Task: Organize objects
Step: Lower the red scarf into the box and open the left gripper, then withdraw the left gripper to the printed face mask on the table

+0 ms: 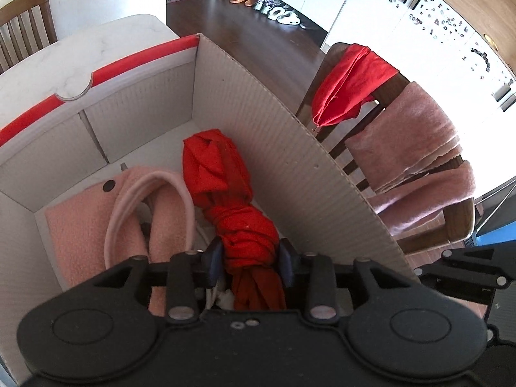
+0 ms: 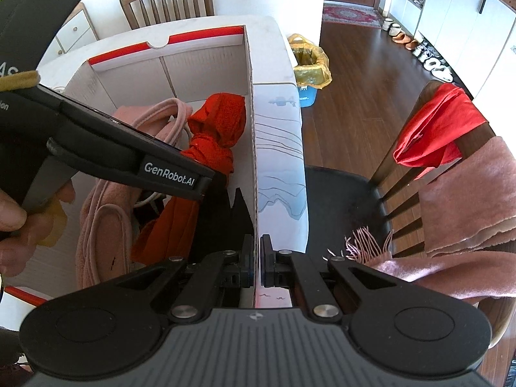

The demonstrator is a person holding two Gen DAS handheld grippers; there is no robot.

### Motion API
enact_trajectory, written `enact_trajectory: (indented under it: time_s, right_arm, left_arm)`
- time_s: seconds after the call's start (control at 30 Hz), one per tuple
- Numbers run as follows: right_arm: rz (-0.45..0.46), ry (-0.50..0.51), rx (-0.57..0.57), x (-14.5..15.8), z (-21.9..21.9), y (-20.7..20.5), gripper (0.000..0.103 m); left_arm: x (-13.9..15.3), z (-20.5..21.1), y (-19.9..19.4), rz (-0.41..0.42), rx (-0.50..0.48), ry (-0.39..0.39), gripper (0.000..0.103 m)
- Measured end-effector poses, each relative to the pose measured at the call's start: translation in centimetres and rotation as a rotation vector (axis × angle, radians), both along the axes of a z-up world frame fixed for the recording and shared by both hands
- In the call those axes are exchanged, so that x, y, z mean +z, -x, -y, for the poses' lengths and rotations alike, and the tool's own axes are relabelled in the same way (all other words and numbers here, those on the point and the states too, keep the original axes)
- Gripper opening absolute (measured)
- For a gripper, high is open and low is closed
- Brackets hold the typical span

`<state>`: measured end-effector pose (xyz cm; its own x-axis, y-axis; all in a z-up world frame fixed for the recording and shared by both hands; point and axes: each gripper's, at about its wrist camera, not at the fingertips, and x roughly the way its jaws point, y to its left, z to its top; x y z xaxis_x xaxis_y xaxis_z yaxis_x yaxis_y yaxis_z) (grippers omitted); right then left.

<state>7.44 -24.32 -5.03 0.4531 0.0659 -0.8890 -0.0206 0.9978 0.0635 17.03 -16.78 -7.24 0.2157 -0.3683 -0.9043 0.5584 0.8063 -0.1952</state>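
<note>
Box (image 1: pixel 245 103), white corrugated cardboard, holds pink fleece bag (image 1: pixel 84 219); left gripper (image 1: pixel 250 262) straddles knotted red cloth bundle (image 1: pixel 225 187), grip uncertain. Right gripper (image 2: pixel 257 258) pinches box wall. Chair's red cloth (image 1: pixel 348 87) and pink scarf (image 1: pixel 409 135) remain.

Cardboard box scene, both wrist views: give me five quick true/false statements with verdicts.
1. The right gripper is clamped on the cardboard box wall. True.
2. The knotted red cloth lies on the floor. False: it is inside the box, with the left gripper fingers on either side of it.
3. A pink bag with straps sits in the box beside the red cloth. True.
4. The chair back is bare. False: a red garment and a pink scarf hang over it.
5. The bin on the floor has a yellow liner. True.
</note>
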Motion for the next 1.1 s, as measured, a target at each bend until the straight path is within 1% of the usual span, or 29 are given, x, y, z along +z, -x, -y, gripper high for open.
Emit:
enact_trajectory:
  time_s: [0.07,0.13,0.17,0.33,0.47,0.57,0.63,0.77,0.83,0.97,1.1]
  right_arm:
    - [0.0,0.0,-0.002,0.0,0.0,0.0,0.004]
    - [0.0,-0.001,-0.004,0.0,0.1,0.0,0.004]
    - [0.0,-0.001,-0.005,0.0,0.1,0.0,0.004]
    - [0.0,-0.004,-0.009,0.0,0.1,0.0,0.004]
    - [-0.002,-0.004,-0.012,0.0,0.1,0.0,0.003]
    - [-0.004,-0.006,-0.014,0.0,0.1,-0.1,0.003]
    - [-0.005,-0.004,-0.015,0.0,0.0,-0.1,0.003]
    - [-0.004,0.0,-0.014,0.1,0.0,-0.2,0.003]
    - [-0.003,0.003,-0.012,0.1,-0.1,-0.2,0.003]
    - [-0.006,0.005,-0.009,0.1,-0.1,-0.3,0.003]
    - [-0.011,0.004,-0.007,0.0,0.0,-0.3,0.003]
  left_arm:
    - [0.2,-0.1,0.1,0.004,0.005,0.006,0.043]
    - [0.6,-0.5,0.4,0.019,0.012,0.01,0.059]
    - [0.9,-0.8,0.5,0.028,0.012,0.017,0.061]
    - [2.2,-2.0,1.2,0.053,0.026,0.054,0.063]
    - [3.8,-2.9,2.0,0.091,0.04,0.075,0.063]
    - [5.0,-3.4,2.4,0.128,0.056,0.094,0.07]
    - [6.0,-4.1,2.8,0.159,0.073,0.099,0.076]
    - [7.4,-5.1,3.2,0.213,0.119,0.112,0.081]
    - [8.1,-6.1,3.4,0.239,0.145,0.114,0.086]
    - [9.1,-8.3,3.8,0.282,0.214,0.101,0.091]
    - [9.3,-10.8,4.0,0.325,0.286,0.064,0.097]
